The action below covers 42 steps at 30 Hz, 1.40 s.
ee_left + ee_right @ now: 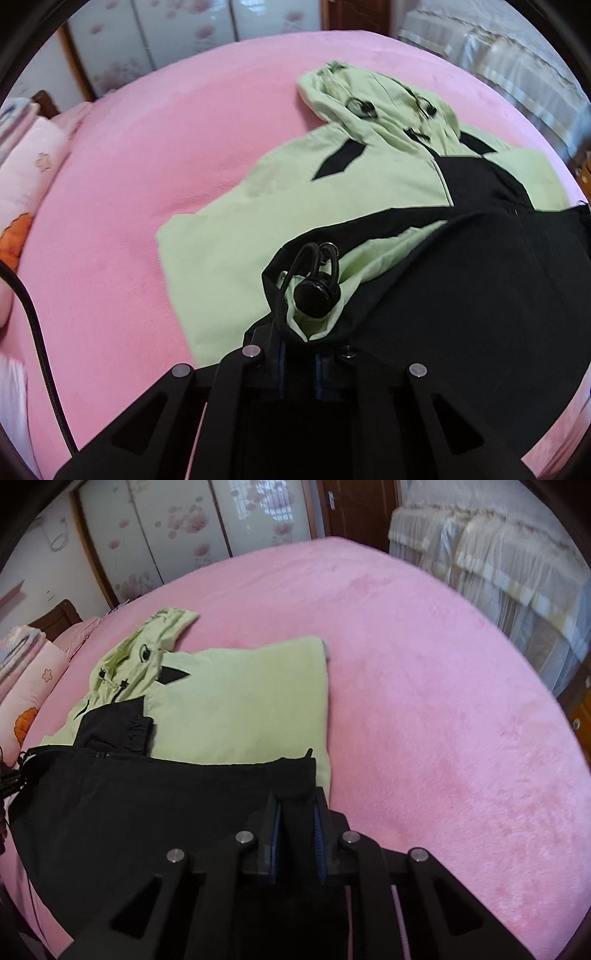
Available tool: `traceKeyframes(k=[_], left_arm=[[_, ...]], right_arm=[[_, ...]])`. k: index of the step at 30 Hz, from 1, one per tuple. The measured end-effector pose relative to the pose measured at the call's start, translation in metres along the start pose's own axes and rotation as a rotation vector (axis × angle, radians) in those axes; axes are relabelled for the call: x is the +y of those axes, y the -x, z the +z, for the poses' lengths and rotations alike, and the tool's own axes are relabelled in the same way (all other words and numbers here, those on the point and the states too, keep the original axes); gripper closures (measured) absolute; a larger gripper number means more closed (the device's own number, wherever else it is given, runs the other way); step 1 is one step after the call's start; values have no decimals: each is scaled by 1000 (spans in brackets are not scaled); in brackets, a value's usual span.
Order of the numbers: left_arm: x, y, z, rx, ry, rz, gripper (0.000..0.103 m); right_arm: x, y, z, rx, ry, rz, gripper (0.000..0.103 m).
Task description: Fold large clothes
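Soft, light green-and-black hooded jacket (295, 192) is clamped at its black hem, opposite the hood, by left gripper (299, 354) and right gripper (297, 812); slippery fabric is judged.

Soft daylight, fisheye warp, perhaps slight blur

A green-and-black jacket (295, 192) lies on the pink bed (147, 155).

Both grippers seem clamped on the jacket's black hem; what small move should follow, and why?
Probably lift the hem and carry it toward the hood. The left gripper and right gripper each pinch a corner of the black hem, the sleeves already lie folded in on the green jacket, and the pink bed beyond is flat.
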<state>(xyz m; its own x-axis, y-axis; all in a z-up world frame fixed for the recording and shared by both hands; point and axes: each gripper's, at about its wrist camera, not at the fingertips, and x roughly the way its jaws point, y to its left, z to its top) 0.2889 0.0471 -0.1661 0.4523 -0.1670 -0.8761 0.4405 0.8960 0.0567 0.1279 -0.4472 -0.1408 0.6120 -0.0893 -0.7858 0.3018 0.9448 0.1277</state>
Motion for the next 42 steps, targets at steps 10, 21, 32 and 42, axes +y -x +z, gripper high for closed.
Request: traceKeyframes(k=[10,21,32,42], left_arm=[[36,52,25,-64,210,87,95],[68,-39,82,20,357,231,95],[96,-85,81,47,461,242,80],[57,16,52,3,400,117,79]], right_arm=[[52,51,81,-259,107,-17,90],[81,-89,160,-161,117,-137,89],[35,-138,140,-22,-23,-236,60],[87,-26,99,-119,47,-50,60]])
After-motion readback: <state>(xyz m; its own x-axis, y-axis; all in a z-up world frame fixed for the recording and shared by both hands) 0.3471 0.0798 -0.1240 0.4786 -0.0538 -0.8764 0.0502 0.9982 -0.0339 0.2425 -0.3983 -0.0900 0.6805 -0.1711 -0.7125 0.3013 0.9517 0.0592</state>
